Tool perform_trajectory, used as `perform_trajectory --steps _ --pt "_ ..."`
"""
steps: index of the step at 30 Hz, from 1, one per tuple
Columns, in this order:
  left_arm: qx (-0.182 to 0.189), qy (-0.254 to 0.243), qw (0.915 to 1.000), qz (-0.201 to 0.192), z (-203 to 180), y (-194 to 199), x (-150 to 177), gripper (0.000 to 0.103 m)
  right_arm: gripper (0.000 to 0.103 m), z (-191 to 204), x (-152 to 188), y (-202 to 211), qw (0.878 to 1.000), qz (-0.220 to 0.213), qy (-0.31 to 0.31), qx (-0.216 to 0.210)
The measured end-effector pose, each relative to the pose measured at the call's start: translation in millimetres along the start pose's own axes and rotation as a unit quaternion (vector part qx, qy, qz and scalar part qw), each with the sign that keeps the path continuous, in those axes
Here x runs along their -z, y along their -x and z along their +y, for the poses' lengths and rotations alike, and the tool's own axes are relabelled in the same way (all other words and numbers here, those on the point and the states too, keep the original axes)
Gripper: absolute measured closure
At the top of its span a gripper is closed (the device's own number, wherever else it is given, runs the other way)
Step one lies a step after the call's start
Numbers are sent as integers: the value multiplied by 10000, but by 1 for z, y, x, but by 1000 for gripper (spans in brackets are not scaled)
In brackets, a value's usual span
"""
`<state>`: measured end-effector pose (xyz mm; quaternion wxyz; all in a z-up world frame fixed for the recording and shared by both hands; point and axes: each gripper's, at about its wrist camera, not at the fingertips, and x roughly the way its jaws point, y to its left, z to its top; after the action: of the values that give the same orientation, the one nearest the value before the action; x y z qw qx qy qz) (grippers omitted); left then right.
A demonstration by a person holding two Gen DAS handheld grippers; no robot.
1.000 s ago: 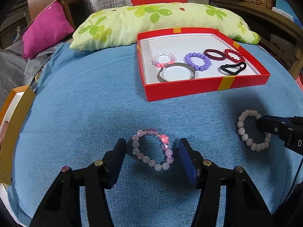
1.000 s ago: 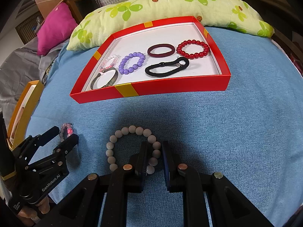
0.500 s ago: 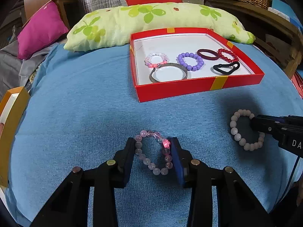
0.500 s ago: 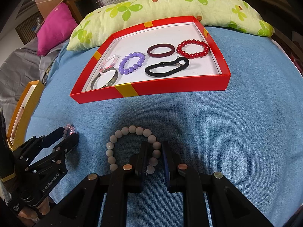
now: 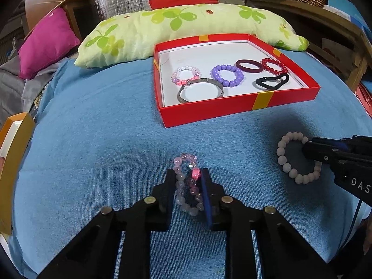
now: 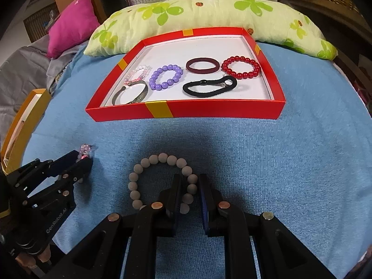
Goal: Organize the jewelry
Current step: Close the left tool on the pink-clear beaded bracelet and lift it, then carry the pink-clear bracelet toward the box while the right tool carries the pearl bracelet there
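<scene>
Left tool (image 5: 187, 181) is clamped on the pink bead bracelet (image 5: 187, 186); right tool (image 6: 189, 186) pinches the pale bead bracelet (image 6: 160, 181), both on the blue bed cover (image 5: 93, 139). Pickup step; next, lift into red box (image 6: 186, 111) beyond.

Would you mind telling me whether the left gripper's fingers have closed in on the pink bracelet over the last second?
Yes. The left gripper has narrowed inward, squeezing the pink bracelet into an oval, while the red box sits fixed behind it.

Blue cloth (image 5: 97, 153) under the grippers looks matt and finely ribbed. Ahead, red beads (image 6: 240, 67) shine glossy; the near pale beads (image 6: 148, 162) look matt.
</scene>
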<state>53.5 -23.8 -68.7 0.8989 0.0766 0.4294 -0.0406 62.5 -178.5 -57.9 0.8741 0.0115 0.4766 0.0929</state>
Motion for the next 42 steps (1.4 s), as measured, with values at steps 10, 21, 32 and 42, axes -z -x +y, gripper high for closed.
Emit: perform_trajectory --steps 10,21,32,42 --pt "-43 -63 10000 -41 -2 0 -1 92 87 1 -1 -2 9999 -14 -74 118" --pt "57 -87 9999 -99 -1 5 -1 93 92 0 -3 0 9998 -131 -103 110" --pt "378 100 9992 -80 9 6 -1 93 92 -11 -1 3 9992 -83 -335 -181" --pt "680 242 9974 -87 18 7 3 93 89 -5 -1 -1 9996 45 -274 -102"
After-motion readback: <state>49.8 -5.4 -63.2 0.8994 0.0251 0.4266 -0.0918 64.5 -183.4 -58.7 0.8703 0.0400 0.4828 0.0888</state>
